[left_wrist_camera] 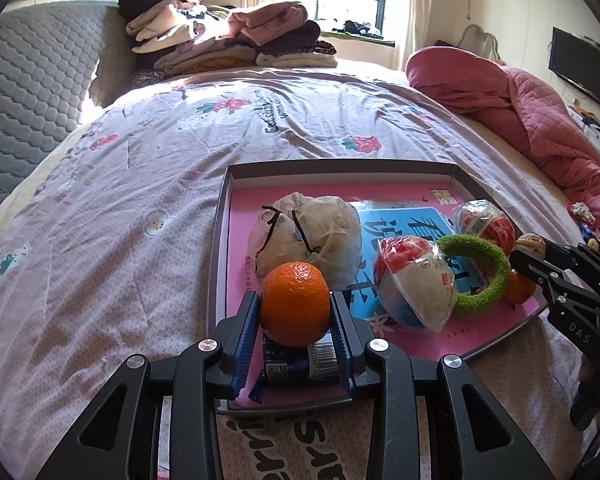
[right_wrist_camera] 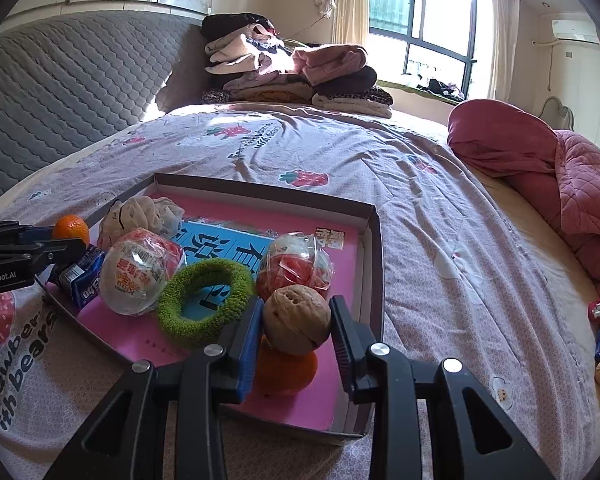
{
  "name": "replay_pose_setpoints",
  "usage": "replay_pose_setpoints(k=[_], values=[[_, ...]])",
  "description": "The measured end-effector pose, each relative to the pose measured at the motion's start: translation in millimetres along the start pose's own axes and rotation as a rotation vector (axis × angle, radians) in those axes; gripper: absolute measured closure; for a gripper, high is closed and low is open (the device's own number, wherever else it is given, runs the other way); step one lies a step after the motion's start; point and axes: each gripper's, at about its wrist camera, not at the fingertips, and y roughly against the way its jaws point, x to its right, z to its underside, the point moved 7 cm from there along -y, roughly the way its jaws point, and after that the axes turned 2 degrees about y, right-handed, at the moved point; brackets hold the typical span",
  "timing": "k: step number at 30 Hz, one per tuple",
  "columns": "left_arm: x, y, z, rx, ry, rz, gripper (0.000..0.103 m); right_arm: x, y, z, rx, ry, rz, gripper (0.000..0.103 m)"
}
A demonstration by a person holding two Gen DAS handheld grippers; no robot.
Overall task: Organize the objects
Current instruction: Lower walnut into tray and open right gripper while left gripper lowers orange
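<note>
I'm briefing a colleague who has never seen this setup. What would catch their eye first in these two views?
First, the bright tangerine pinched in the left gripper over the near left corner of the pink-lined tray, above a blue snack pack. Next, the walnut clamped in the right gripper above another tangerine lying in the tray. Between them lies a fuzzy green ring.

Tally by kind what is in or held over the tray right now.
Oranges: 2, one in the left gripper, one under the walnut
Walnut: 1, in the right gripper
Wrapped balls: 2
Green ring: 1
Blue packet: 1
Cloth bundle: 1
Total: 8
</note>
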Motion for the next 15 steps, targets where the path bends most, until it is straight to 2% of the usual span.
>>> replay_pose_setpoints(k=[15], values=[[1.7, -3.2, 4.0, -0.002, -0.026, -0.018, 0.066, 1.2, -3.2, 3.2, -0.01, -0.004, 0.0, 0.069]])
